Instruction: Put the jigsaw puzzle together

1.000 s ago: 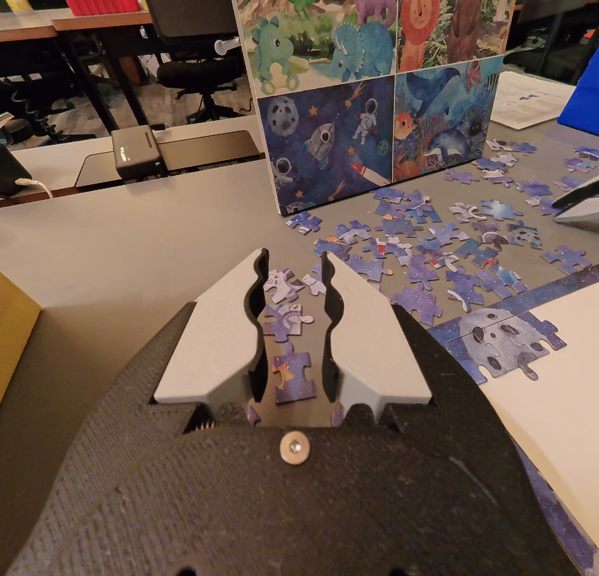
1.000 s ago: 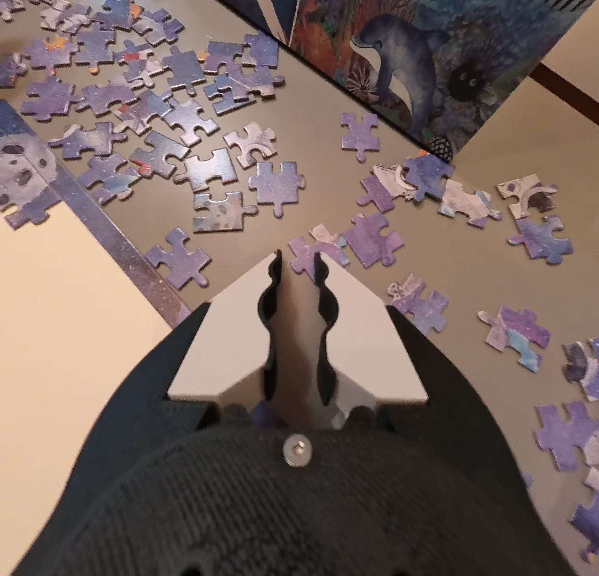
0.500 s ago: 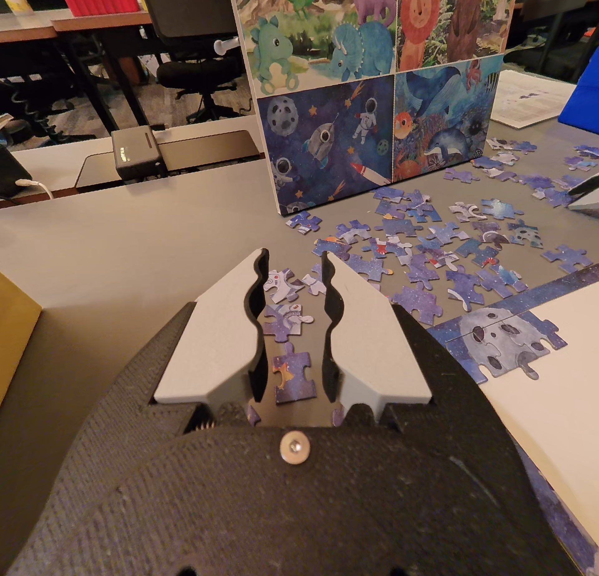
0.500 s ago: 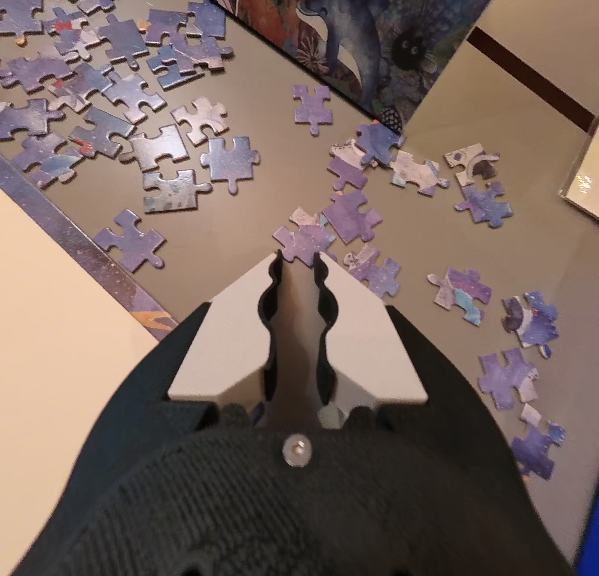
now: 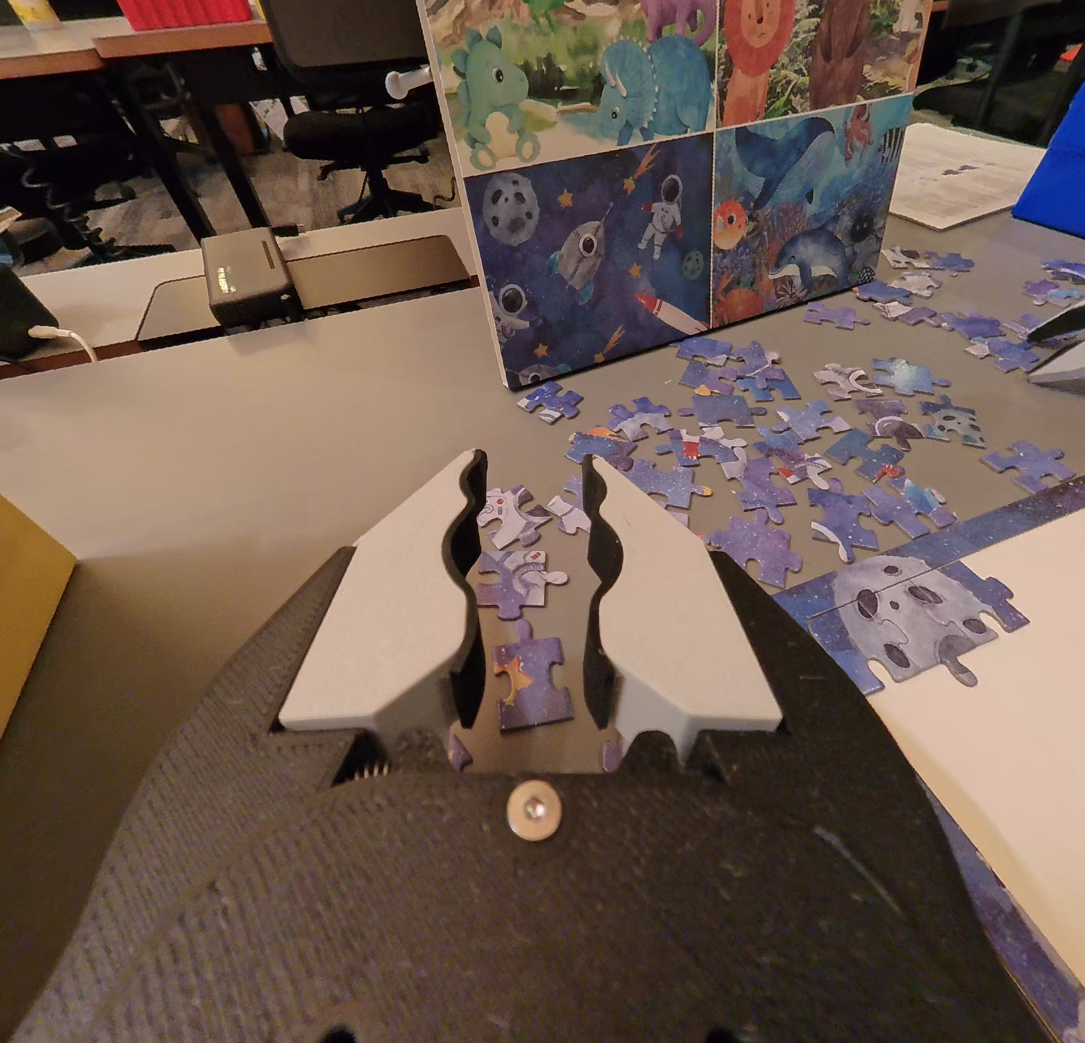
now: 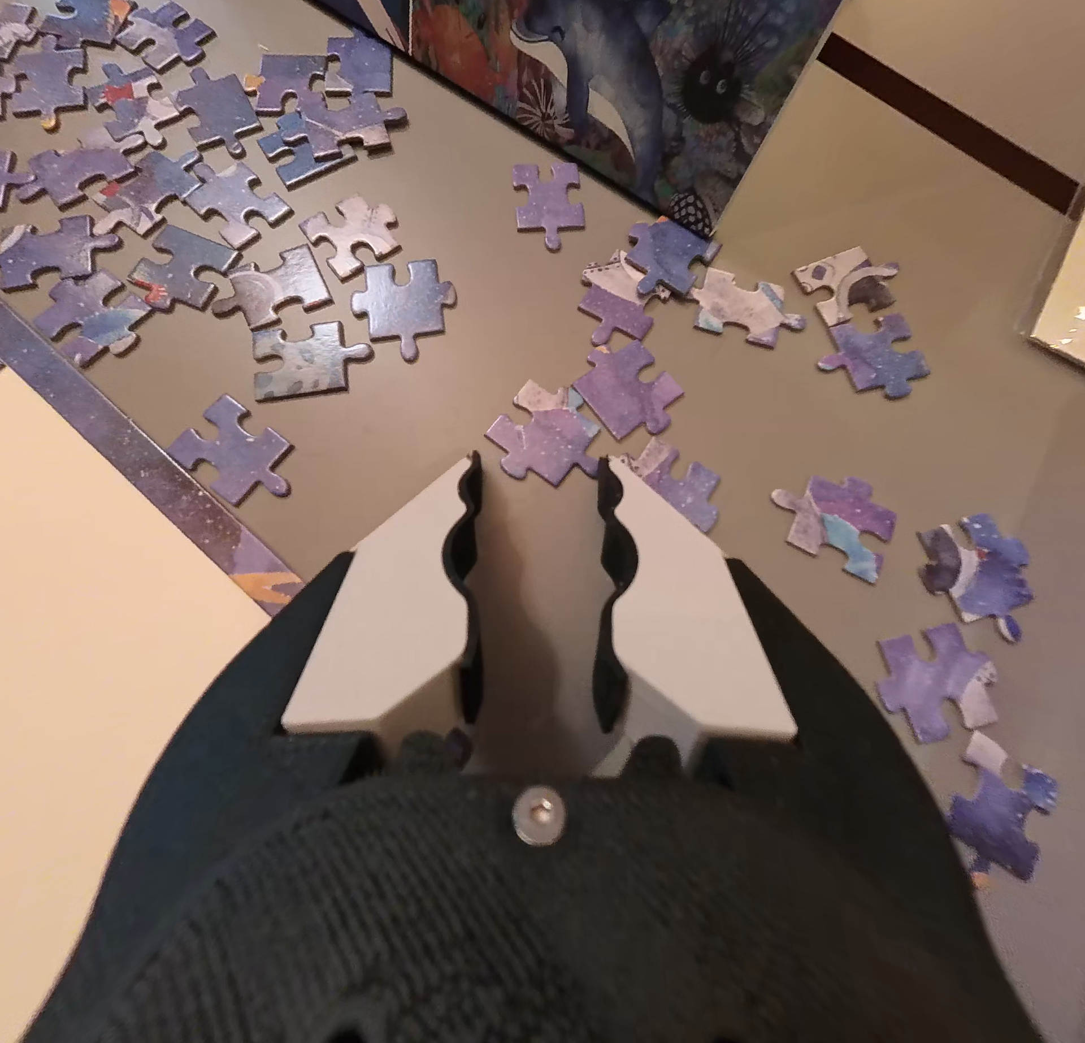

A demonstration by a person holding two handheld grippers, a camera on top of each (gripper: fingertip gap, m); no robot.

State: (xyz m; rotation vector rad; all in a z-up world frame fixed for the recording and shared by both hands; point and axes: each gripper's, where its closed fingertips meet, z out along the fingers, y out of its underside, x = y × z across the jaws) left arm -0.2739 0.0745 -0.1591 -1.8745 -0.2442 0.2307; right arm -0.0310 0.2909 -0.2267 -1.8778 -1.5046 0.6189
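My left gripper [image 5: 534, 463] is open and holds nothing. It hovers over the grey table [image 5: 264, 457], and loose purple puzzle pieces [image 5: 531, 677] lie on the table below the gap between its fingers. My right gripper [image 6: 539, 465] is open with nothing between its pads. A purple puzzle piece [image 6: 543, 439] lies flat on the table just beyond its fingertips. The right gripper also shows at the right edge of the left wrist view [image 5: 1062, 345]. Several blue and purple pieces [image 5: 792, 427] are scattered on the table.
A picture box [image 5: 646, 163] stands upright behind the pieces, also in the right wrist view [image 6: 616, 75]. A cream puzzle board [image 5: 998, 721] with joined moon pieces [image 5: 898, 609] and a blue border [image 6: 117, 427] lies near me. A paper sheet [image 5: 963, 175], chairs and desks are beyond. One gripper's finger ends stand about 35 cm off the other's.
My right gripper's jaws have opened wider on nothing, after it shifted rightward over the loose pieces. My left gripper has not moved.
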